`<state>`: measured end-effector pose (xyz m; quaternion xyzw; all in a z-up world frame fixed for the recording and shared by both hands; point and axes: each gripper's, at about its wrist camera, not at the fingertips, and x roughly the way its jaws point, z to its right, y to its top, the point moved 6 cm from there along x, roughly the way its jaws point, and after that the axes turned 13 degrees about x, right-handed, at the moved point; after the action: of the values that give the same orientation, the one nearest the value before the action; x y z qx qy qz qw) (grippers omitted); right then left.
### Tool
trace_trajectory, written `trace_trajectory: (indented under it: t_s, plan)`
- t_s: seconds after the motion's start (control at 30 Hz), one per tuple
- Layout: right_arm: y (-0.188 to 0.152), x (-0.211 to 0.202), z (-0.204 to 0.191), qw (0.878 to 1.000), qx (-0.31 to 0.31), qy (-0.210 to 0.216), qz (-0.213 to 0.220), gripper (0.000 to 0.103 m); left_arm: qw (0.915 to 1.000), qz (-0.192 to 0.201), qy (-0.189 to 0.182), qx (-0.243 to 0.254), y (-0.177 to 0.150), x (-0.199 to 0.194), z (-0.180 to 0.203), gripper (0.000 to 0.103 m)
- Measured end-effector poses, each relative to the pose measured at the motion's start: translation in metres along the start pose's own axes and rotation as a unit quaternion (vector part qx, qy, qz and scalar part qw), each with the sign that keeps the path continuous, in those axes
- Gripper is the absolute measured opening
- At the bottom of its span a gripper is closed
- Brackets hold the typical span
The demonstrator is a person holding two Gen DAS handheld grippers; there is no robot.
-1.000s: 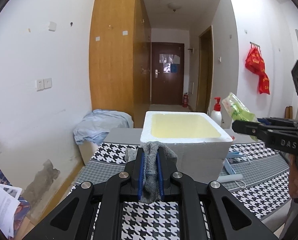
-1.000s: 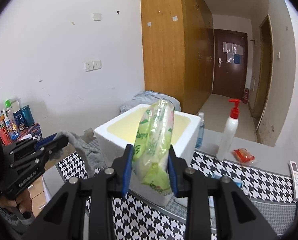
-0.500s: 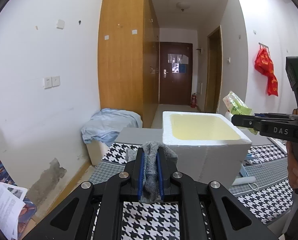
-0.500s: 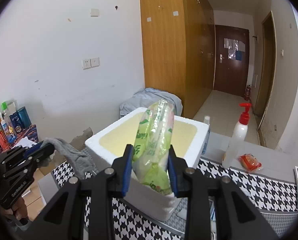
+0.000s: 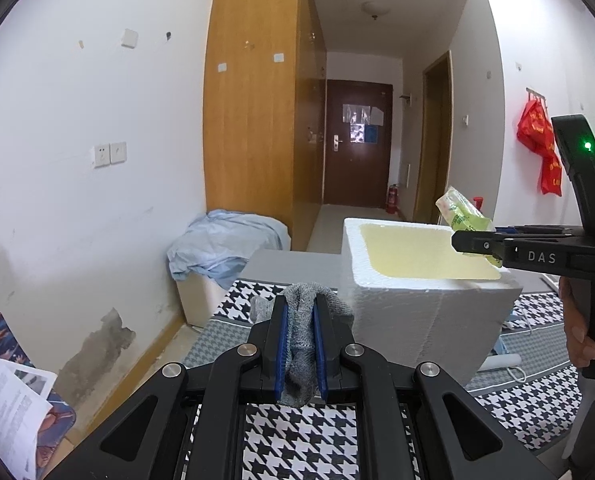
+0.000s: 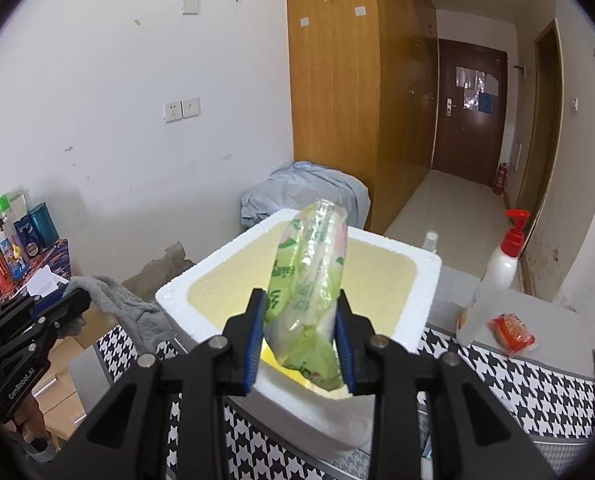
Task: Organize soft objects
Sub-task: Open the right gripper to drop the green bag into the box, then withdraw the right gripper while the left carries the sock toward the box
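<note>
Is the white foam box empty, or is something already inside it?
Empty as far as can be seen: the foam box shows only a bare yellowish inside. The green packet is held above it; the near corner is hidden.

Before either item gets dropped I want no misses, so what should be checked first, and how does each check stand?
1. Green packet held between the right gripper fingers: ok.
2. Packet over the foam box opening: ok.
3. Grey sock held in the left gripper: ok.
4. Sock over the box: not ok, beside it.
5. Box interior free: cannot tell, floor hidden.
</note>
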<state>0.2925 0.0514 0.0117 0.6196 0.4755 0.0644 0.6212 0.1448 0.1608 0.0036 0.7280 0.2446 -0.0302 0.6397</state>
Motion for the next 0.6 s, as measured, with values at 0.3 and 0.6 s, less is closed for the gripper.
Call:
trace_trajectory:
  t_s: [0.3,0.6]
  plan:
    - [0.004,0.007,0.004,1.000,-0.005,-0.007,0.012,0.084,1.0000,0.003,0.006,-0.007,0.002,0.000,-0.009,0.013]
    - [-0.002,-0.005,0.004,1.000,0.003,0.003,0.017,0.087,0.9998,0.018,0.000,-0.010,0.010,-0.004,-0.011,0.013]
